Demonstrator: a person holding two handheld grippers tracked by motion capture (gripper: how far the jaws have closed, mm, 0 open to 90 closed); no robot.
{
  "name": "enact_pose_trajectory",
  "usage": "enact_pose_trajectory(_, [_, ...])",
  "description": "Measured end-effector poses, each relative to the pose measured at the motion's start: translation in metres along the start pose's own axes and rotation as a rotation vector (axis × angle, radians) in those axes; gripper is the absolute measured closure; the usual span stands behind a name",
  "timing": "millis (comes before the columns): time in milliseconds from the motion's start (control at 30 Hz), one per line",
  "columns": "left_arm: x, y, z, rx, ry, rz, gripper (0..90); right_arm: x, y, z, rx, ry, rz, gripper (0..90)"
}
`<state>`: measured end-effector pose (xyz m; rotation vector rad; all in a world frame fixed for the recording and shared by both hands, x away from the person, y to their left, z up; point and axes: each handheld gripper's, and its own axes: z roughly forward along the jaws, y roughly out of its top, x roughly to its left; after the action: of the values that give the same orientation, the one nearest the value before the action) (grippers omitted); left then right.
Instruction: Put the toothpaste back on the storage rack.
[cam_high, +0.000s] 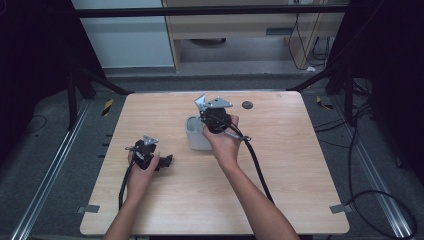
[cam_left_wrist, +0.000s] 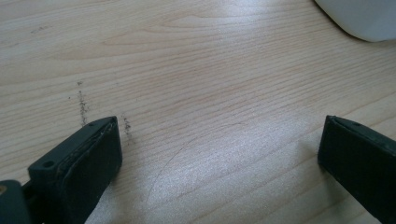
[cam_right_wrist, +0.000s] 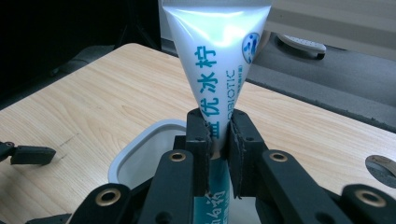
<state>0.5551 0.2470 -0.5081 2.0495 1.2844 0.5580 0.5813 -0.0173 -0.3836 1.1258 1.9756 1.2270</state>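
High view: a pale wood-grain table (cam_high: 165, 210) with rounded corners is seen, bearing a small white cup (cam_high: 196, 136) of rounded-square shape near its centre. A dark round disc (cam_high: 247, 105) is set into the table at the far side, right of the cup.

In the right gripper view, a glossy white tube (cam_right_wrist: 212, 60) with teal lettering is shown; it is wide and flat at the crimped top and tapers downward. The tube is pinched by the right gripper (cam_right_wrist: 218, 140) about midway along its length, the black jaws being pressed against both faces. The tube is held upright, directly above the open cup (cam_right_wrist: 140, 154), whose rim is thin and smooth.

In the left gripper view, the left gripper (cam_left_wrist: 219, 149) is seen with its jaws spread wide; nothing is held between them. The jaws are matte black with padded inner faces. Faint dark scuff marks (cam_left_wrist: 83, 105) are visible on the wood beside one jaw. The left gripper (cam_high: 150, 157) is positioned low over the table, near and left of the cup.
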Motion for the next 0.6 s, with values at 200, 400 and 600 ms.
enact_pose_trajectory(200, [0.0, 0.0, 0.0, 0.0, 0.0, 0.0, 0.0, 0.0009, -0.0022, 0.0021, 0.012, 0.002, -0.007, 79.9])
enact_pose_trajectory(400, [0.0, 0.0001, 0.0001, 0.0, 0.0, 0.001, 0.0, 0.002, -0.0041, 0.0055, 0.027, 0.004, -0.013, 79.9])
enact_pose_trajectory(600, [0.0, 0.0001, 0.0001, 0.0, 0.0, 0.001, 0.0, 0.0029, -0.0066, 0.0078, 0.041, 0.006, -0.014, 79.8])
